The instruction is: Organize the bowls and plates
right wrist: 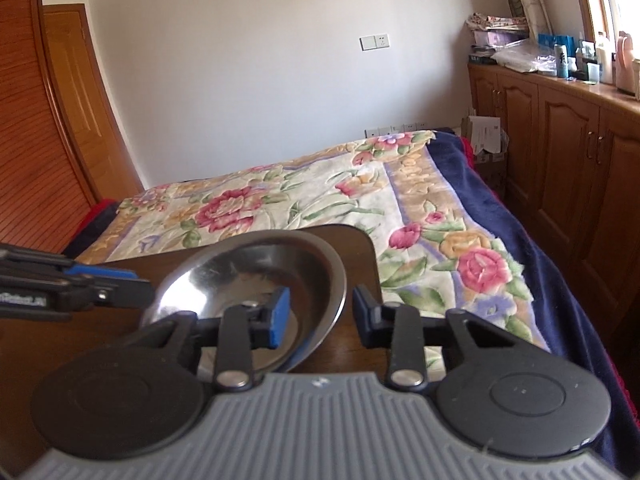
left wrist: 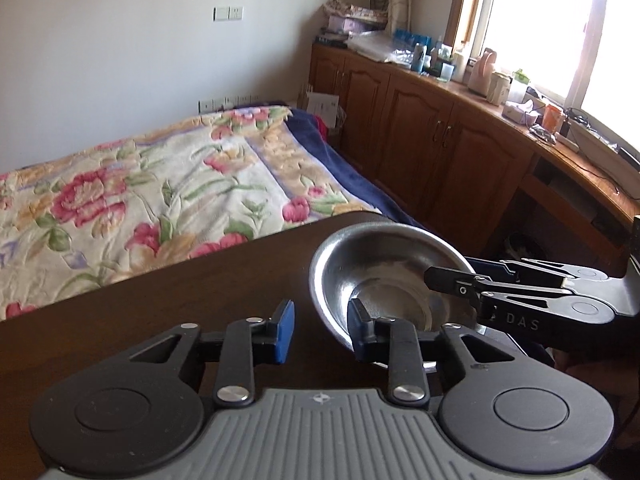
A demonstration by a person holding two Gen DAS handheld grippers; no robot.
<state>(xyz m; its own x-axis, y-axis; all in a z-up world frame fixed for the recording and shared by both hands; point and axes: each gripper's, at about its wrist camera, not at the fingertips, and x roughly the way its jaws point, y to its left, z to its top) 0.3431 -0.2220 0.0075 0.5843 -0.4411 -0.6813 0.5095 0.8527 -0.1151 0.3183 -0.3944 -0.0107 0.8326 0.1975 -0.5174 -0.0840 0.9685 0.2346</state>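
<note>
One shiny steel bowl (left wrist: 380, 272) (right wrist: 256, 268) sits near the far right corner of a dark wooden table (left wrist: 160, 312) (right wrist: 80, 344). My left gripper (left wrist: 322, 332) is open and straddles the bowl's near left rim, with one blue-padded finger outside and the other inside. My right gripper (right wrist: 322, 316) is also open across the right rim, its left finger inside the bowl and its right finger outside. Each gripper shows side-on in the other's view: the right gripper (left wrist: 460, 276) and the left gripper (right wrist: 120, 284). No plates are in view.
Just beyond the table's far edge lies a bed with a floral blanket (left wrist: 160, 184) (right wrist: 320, 192). Wooden cabinets (left wrist: 420, 140) (right wrist: 568, 152) with a cluttered top run along the right wall under a bright window. A wooden door (right wrist: 40, 120) stands at the left.
</note>
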